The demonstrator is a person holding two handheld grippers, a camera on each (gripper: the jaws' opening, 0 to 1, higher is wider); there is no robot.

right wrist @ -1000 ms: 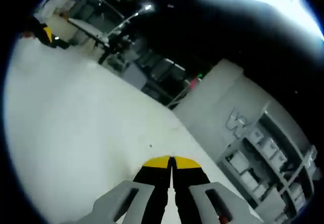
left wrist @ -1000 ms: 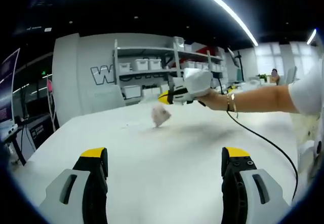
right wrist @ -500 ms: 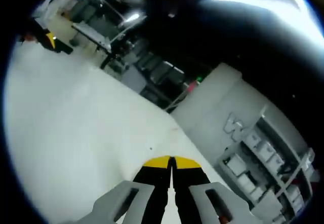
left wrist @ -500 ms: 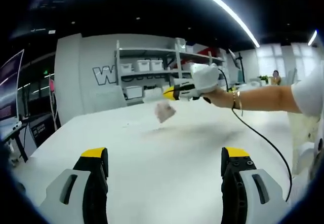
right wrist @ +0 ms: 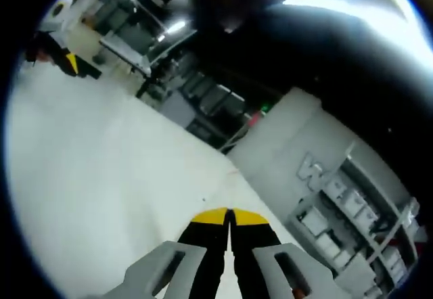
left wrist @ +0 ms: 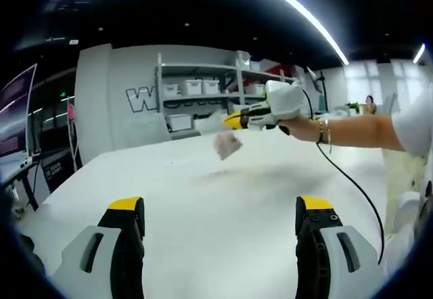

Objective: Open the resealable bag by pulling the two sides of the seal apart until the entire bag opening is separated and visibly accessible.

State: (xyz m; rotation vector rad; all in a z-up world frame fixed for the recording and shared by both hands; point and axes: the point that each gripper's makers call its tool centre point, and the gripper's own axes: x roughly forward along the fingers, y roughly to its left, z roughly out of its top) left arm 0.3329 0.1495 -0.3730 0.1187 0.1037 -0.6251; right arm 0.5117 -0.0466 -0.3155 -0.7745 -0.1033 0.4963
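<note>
The left tongs (left wrist: 220,214) are held wide open above the bench (left wrist: 223,211). Farther off, the bag (left wrist: 228,145) is hung from the closed right tongs (left wrist: 233,120), its long axis tilted, above the bench.

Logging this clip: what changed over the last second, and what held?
In the left gripper view, the right gripper, shut on the small bag, rose and shifted rightward, lifting the bag higher above the white table. The left gripper stayed open and low.
</note>
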